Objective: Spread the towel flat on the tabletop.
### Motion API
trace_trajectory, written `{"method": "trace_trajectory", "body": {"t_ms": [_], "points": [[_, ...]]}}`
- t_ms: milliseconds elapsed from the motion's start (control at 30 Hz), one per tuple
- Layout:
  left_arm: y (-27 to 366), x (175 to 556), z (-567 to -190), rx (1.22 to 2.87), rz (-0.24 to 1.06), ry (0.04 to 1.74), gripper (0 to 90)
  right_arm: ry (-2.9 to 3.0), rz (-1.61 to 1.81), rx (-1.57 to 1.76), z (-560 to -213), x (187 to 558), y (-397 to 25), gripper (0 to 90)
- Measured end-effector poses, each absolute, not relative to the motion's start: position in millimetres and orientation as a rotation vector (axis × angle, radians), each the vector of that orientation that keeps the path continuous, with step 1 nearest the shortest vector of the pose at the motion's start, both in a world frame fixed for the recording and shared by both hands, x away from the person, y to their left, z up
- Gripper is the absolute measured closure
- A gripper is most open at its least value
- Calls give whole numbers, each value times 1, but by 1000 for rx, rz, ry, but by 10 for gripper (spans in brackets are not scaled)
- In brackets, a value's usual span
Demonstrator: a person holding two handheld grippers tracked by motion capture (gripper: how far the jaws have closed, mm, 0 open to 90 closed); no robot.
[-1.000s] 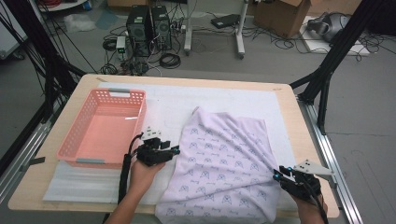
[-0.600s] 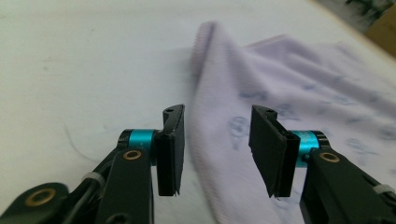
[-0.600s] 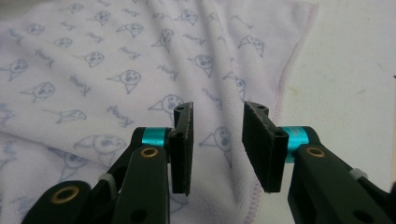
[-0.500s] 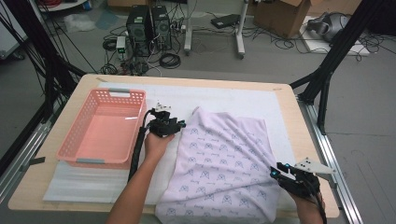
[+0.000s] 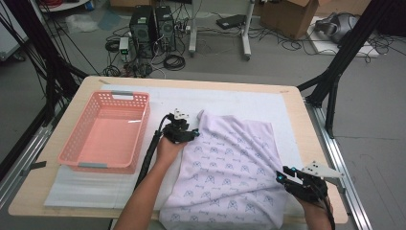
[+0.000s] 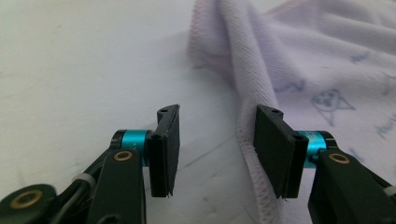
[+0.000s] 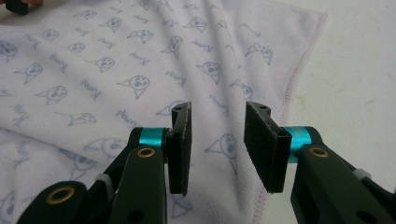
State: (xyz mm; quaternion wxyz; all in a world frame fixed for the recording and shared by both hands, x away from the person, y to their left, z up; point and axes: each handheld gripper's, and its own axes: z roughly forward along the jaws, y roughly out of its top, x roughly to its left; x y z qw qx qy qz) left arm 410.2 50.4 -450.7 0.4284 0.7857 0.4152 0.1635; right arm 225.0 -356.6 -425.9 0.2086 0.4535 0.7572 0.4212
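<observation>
left gripper (image 5: pixel 191 135) jaws spread at the towel (image 5: pixel 234 172) hem, apparently straddling it; right gripper (image 5: pixel 282 178) jaws spread over towel's near corner, nothing pinched

The cloth (image 5: pixel 230 172) runs past the bottom edge of the high view, so its near hem is cut off. In the left gripper view, the cloth's far folds are blurred. Its small printed figures cannot be identified in the high view.
</observation>
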Motion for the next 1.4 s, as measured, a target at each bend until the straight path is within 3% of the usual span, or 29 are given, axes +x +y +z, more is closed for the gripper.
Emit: {"method": "trace_trajectory", "body": {"t_ms": [167, 233, 300, 400, 533, 667, 767, 900, 1300, 1367, 1400], "points": [[39, 404, -450, 2038, 446, 937, 553, 2116, 1172, 1264, -427, 228, -353, 611], [37, 403, -451, 2030, 404, 930, 652, 2121, 1171, 1260, -427, 229, -351, 611], [37, 403, -451, 2001, 325, 968, 806, 2123, 1169, 1258, -427, 229, -350, 612], [42, 406, -450, 1945, 250, 1076, 854, 2121, 1174, 1262, -426, 229, -350, 613], [52, 405, -440, 1892, 353, 1155, 861, 2123, 1172, 1260, -427, 230, -351, 615], [67, 407, -431, 1847, 478, 1263, 860, 2114, 1178, 1266, -426, 230, -352, 615], [78, 407, -431, 1823, 441, 1306, 846, 2107, 1184, 1274, -426, 230, -353, 615], [86, 402, -436, 1813, 420, 1298, 661, 2096, 1182, 1299, -427, 241, -355, 612], [96, 400, -433, 1740, 341, 1185, 542, 2102, 1082, 1456, -450, 339, -326, 506], [96, 401, -434, 1725, 330, 1191, 519, 2101, 1033, 1433, -450, 343, -319, 587], [96, 402, -435, 1719, 331, 1194, 510, 2119, 990, 1395, -448, 342, -318, 762]]}}
